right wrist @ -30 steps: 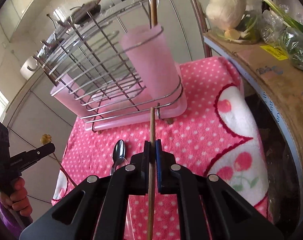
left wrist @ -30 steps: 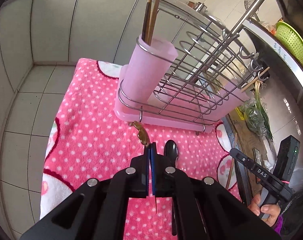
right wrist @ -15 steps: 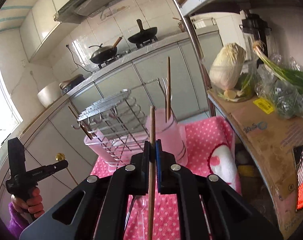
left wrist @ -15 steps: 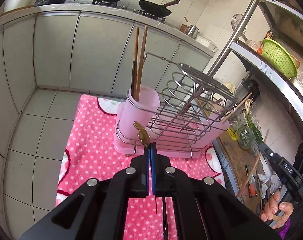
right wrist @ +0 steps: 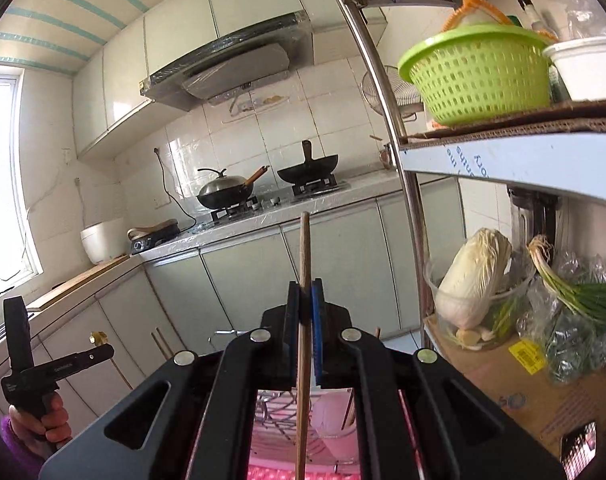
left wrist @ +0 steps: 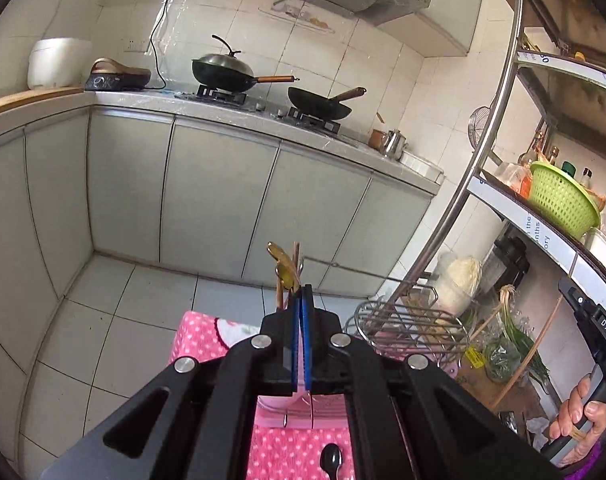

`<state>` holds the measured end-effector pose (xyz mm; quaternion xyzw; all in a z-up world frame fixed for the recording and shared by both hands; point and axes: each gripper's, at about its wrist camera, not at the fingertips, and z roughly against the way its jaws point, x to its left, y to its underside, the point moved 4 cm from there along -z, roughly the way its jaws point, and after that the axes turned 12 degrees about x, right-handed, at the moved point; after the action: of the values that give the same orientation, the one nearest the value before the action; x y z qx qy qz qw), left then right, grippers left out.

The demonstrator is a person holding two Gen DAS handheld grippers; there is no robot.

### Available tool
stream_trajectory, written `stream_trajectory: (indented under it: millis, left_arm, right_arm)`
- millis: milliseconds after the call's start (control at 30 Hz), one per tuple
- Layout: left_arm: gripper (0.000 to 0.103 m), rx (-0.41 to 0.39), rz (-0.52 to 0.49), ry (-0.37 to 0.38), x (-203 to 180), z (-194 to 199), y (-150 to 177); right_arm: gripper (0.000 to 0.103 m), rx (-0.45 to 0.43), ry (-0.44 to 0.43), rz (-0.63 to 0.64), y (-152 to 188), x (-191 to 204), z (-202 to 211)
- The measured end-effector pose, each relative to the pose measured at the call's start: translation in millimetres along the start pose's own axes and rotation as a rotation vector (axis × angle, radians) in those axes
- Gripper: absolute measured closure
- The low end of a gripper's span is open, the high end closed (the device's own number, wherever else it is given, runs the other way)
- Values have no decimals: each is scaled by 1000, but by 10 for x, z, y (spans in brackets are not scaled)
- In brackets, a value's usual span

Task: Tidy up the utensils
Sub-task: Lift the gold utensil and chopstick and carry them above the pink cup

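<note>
Two utensils gripped above rack (left wrist: 413, 322): chopstick (right wrist: 305, 280) in right fingers (right wrist: 318, 320), gold-ended piece (left wrist: 283, 270) in left (left wrist: 307, 320); spoon (left wrist: 330, 458) left.

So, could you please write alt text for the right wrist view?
The right gripper is shut on an upright wooden chopstick, facing a kitchen counter with two woks. A green basket sits on a shelf.

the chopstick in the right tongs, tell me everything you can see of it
The chopstick is a single slim brown stick, wooden by its look, plain and straight. It stands nearly upright, clamped partway along its length between the blue pads of the right tongs, which are shut on it. Its squared top end rises above the pads; the lower part runs down between the black arms, over the pink cup and wire rack below. Nothing else touches it.
</note>
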<state>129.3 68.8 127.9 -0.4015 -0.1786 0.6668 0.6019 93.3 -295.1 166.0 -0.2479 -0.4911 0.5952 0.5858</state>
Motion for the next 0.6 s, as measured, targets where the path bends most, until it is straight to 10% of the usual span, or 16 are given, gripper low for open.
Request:
stream_trajectory:
  millis: [600]
  left_arm:
    - [102,-18,-9,-90,70,-644,-108]
  right_arm:
    - [97,-86,70,76,-138,-86,-567]
